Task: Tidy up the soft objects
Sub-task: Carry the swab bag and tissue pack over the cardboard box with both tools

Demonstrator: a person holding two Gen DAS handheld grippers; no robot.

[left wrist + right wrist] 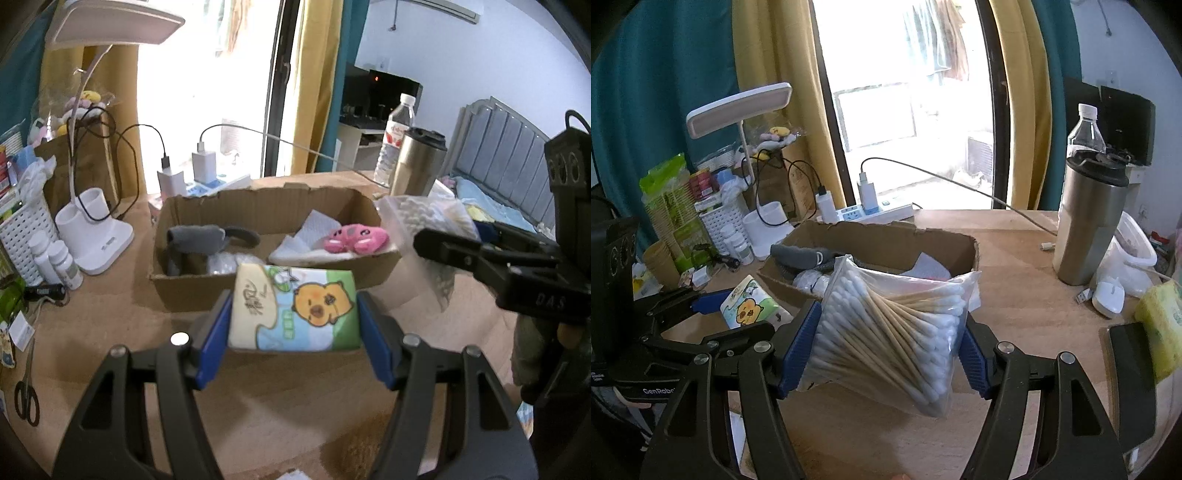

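Observation:
My left gripper (295,332) is shut on a soft tissue pack (295,310) printed with an orange cartoon bear, and holds it above the table just in front of the cardboard box (273,206). In the box lie a grey fabric piece (195,240), a white cloth (306,240) and a pink plush (358,238). My right gripper (886,343) is shut on a clear bag of cotton swabs (886,332), lifted in front of the box (886,236). From the right wrist view the left gripper (731,317) and its tissue pack (750,302) show at the left.
A steel tumbler (1086,221) and a water bottle (1086,129) stand at the right. A white lamp base (92,236), a basket (22,236) and small bottles (59,262) crowd the left. A power strip (882,212) lies behind the box. Scissors (26,398) lie near the left edge.

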